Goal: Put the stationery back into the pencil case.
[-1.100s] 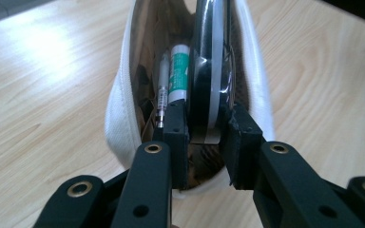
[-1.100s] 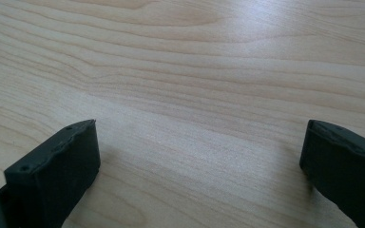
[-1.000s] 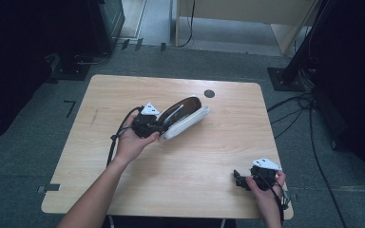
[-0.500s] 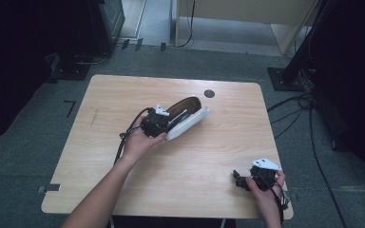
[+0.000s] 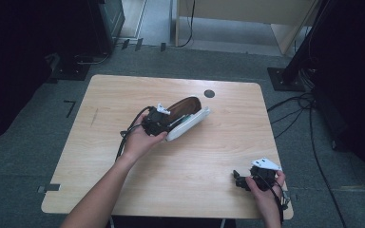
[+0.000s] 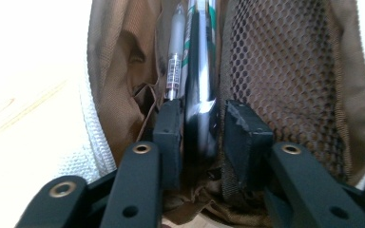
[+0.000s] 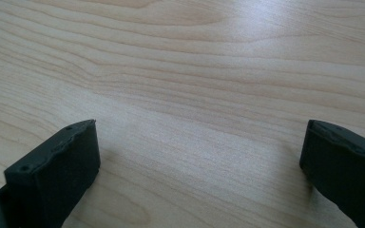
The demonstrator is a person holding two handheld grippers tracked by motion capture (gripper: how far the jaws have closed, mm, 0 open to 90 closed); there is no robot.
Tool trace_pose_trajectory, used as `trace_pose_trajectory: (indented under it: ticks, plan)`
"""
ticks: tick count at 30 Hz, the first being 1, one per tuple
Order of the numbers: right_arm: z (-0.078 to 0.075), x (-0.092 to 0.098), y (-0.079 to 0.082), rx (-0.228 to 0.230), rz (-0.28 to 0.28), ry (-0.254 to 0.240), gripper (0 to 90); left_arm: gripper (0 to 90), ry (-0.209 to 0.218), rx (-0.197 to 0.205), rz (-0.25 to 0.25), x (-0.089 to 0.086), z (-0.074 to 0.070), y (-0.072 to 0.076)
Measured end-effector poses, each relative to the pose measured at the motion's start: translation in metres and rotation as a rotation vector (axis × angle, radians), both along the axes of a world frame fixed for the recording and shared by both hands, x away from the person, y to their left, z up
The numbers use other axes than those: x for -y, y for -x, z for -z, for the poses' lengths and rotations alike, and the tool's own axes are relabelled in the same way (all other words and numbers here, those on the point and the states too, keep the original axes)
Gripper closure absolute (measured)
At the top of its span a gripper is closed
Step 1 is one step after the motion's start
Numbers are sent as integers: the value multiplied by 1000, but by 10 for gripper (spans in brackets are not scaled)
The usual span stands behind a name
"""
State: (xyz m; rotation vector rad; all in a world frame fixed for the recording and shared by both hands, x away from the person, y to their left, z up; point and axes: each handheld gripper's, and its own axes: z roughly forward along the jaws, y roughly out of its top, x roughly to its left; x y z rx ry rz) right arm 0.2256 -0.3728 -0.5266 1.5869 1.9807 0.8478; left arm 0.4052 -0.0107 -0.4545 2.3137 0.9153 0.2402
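A pencil case [image 5: 188, 118], white outside and brown inside, lies open near the middle of the wooden table [image 5: 209, 161]. My left gripper [image 5: 165, 121] reaches into its mouth. In the left gripper view the jaws stand narrowly apart around a dark glossy pen [image 6: 200, 114], and my left gripper [image 6: 197, 128] is shut on it inside the brown lining and mesh pocket [image 6: 285, 71]. A grey pen [image 6: 173, 61] lies beside it. My right gripper [image 5: 240, 182] rests near the table's front right corner; in its own view my right gripper [image 7: 199, 156] is open over bare wood.
A dark round hole [image 5: 209, 93] marks the table's far side. Cables [image 5: 309, 123] trail on the floor at the right, beside a black stand base [image 5: 285, 78]. Dark equipment [image 5: 104, 23] stands beyond the far left corner.
My left gripper has moved a little right and forward, deeper into the open pencil case. The right gripper has stayed put.
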Motion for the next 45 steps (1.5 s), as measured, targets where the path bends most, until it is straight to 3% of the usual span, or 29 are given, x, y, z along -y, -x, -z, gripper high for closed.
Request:
trace_pose_trajectory:
  ticks: [8,10,15,20,23,25,27,34,39,45]
  plan:
    - [0,0,0,0,0,0,0,502,30,33,13,-5,-8,5]
    - [0,0,0,0,0,0,0,467,40,58,19,-8,-12,9]
    - [0,0,0,0,1,-2,0,387,98,100,14,-18,-23,18]
    - [0,0,0,0,1,-2,0,208,162,141,-7,-32,-37,28]
    - [0,0,0,0,1,-1,0,150,200,138,-4,-40,-44,35]
    - [0,0,0,0,1,-2,0,94,213,151,29,-46,-46,41]
    - [0,0,0,0,1,-2,0,14,212,163,21,-52,-46,46]
    - [0,0,0,0,0,-1,0,0,261,166,-65,-83,-42,59]
    - [0,0,0,0,1,-2,0,0,224,173,-121,-102,-33,71]
    - [0,0,0,1,2,-2,0,0,196,170,-151,-123,-18,85]
